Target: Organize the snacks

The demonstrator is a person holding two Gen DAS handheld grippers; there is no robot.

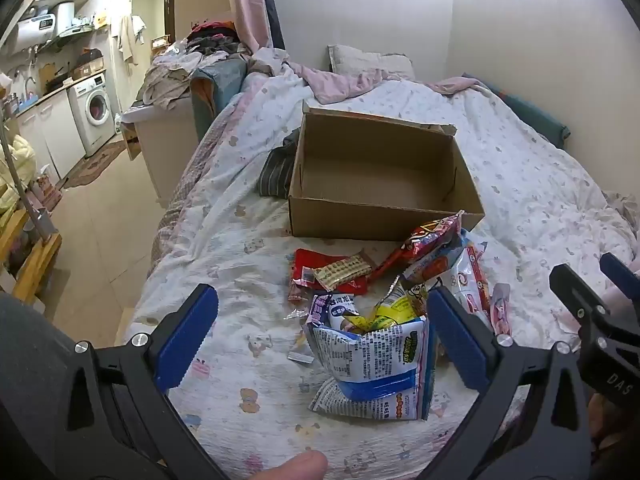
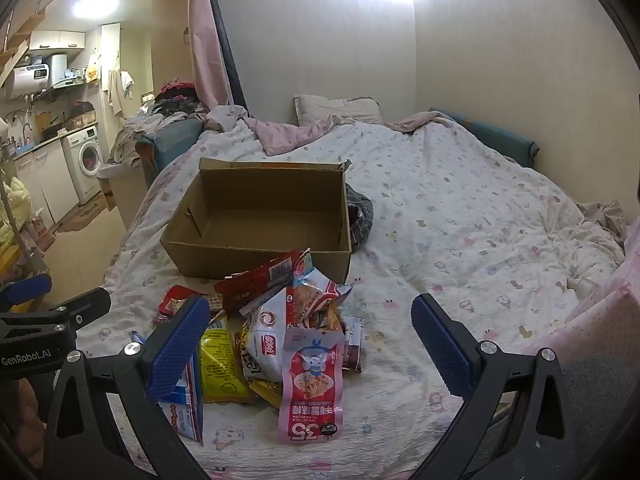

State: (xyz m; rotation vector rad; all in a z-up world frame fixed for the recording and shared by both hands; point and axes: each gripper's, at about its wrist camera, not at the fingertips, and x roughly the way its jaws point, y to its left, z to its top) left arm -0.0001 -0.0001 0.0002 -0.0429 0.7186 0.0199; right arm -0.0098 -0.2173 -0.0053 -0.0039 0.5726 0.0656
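The left gripper (image 1: pixel 322 334) and right gripper (image 2: pixel 310 340) are both wide open, holding nothing, above colourful crinkly snack packets (image 2: pixel 276 320). Ahead sits the brown cardboard box (image 2: pixel 256 258).

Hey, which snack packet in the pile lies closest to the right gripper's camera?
The pink-and-red packet printed with a cartoon mouse and "35". It lies at the pile's front edge, while the yellow packet and the others lie behind or beside it.
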